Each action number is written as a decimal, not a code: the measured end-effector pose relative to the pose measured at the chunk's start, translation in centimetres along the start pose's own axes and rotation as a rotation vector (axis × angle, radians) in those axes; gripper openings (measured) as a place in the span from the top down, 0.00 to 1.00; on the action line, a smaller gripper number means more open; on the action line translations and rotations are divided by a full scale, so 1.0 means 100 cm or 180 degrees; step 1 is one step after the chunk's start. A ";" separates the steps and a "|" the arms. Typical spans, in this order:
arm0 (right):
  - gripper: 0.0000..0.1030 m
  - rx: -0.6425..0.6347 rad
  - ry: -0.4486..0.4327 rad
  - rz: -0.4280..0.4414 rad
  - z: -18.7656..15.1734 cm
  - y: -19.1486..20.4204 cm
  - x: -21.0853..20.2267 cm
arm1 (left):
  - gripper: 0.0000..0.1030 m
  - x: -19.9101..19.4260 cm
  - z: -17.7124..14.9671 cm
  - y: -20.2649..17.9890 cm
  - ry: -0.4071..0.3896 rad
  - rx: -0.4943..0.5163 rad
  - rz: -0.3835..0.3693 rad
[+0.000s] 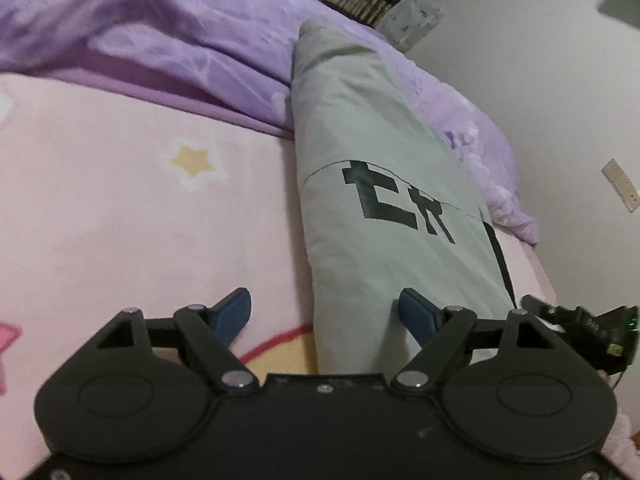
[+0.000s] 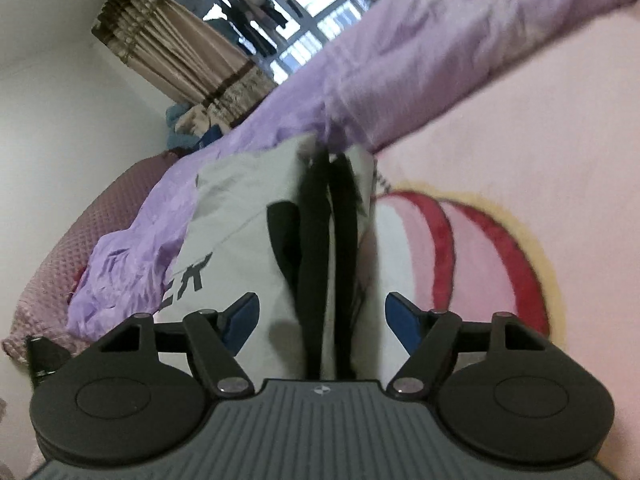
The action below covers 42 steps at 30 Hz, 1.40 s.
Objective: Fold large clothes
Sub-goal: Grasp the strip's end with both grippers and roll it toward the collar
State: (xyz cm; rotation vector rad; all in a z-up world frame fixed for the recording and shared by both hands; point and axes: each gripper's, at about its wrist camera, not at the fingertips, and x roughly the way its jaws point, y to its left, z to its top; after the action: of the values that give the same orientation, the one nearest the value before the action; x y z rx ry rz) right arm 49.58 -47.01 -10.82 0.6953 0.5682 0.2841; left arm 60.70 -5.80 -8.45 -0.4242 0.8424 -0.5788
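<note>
A grey garment with black lettering [image 1: 372,128] lies folded into a long strip on the pink bed cover [image 1: 120,216]. My left gripper [image 1: 326,314] is open, its blue pads straddling the strip's near left edge. In the right wrist view the same grey garment [image 2: 248,208] shows black stripes down its edge. My right gripper [image 2: 322,322] is open over the garment's near end, pads wide apart. The other gripper's body [image 1: 584,332] shows at the right edge of the left wrist view.
A purple quilt [image 1: 168,40] is bunched along the far side of the bed. A mauve pillow [image 2: 72,248] lies at the left. Walls, brown curtains [image 2: 176,64] and a window stand beyond the bed.
</note>
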 end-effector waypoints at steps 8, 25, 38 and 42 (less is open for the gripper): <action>0.18 0.0005 0.0117 0.0351 0.006 -0.006 0.028 | 0.17 0.027 0.017 0.008 0.0110 -0.0179 -0.0410; 0.15 -0.0165 0.0202 0.0542 0.023 0.009 0.063 | 0.11 0.066 0.034 -0.014 0.0102 -0.0062 -0.0589; 0.77 -0.0203 -0.0143 0.0336 0.021 0.079 0.039 | 0.68 0.013 0.047 -0.055 -0.0128 0.0311 -0.0123; 0.77 -0.0347 -0.0153 0.0490 0.013 0.121 0.038 | 0.68 -0.037 0.051 -0.038 -0.0263 0.0373 -0.0105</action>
State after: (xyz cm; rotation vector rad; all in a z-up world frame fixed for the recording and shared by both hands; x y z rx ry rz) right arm 52.70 -37.09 -3.39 0.6395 0.4508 0.4375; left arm 61.59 -5.82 -1.17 -0.3531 0.7198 -0.6337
